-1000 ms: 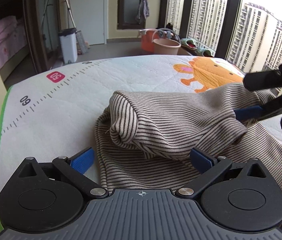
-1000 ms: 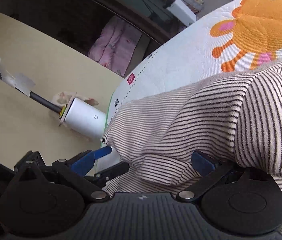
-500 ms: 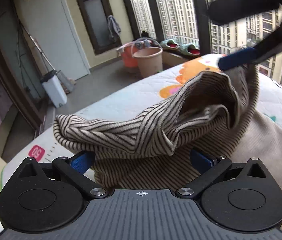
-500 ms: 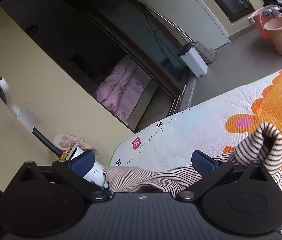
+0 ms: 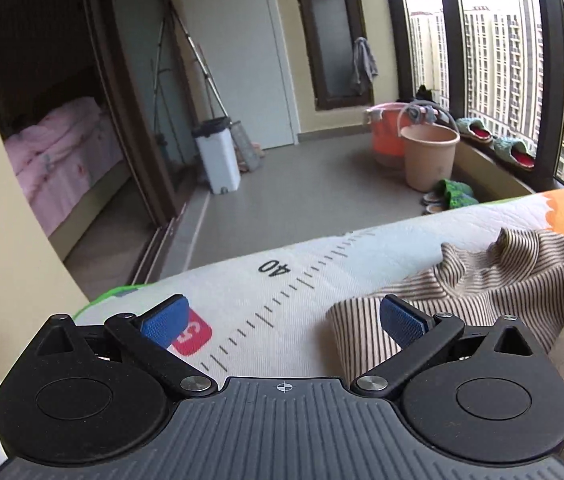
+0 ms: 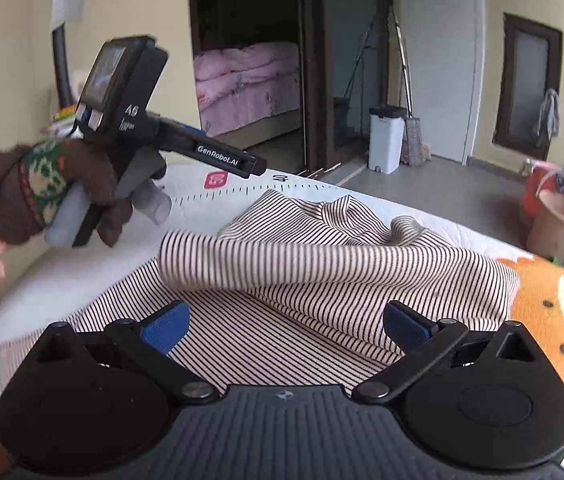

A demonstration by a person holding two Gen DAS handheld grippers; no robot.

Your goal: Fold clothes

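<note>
A high-rise flat's enclosed balcony is shown, with apartment towers [image 5: 494, 68] seen through the windows. Plastic buckets [image 5: 429, 156], slippers [image 5: 448, 194] and pink bedding [image 5: 58, 156] are seen nearby.

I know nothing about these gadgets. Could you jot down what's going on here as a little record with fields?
Garment: brown-and-cream striped knit top, one part folded over the rest
Surface: white quilted mat with a printed ruler and orange cartoon animal
Left gripper: open, holding nothing, over the mat
Right gripper: open, above the top
Holder: gloved hand gripping the left tool
Background: two buckets
</note>
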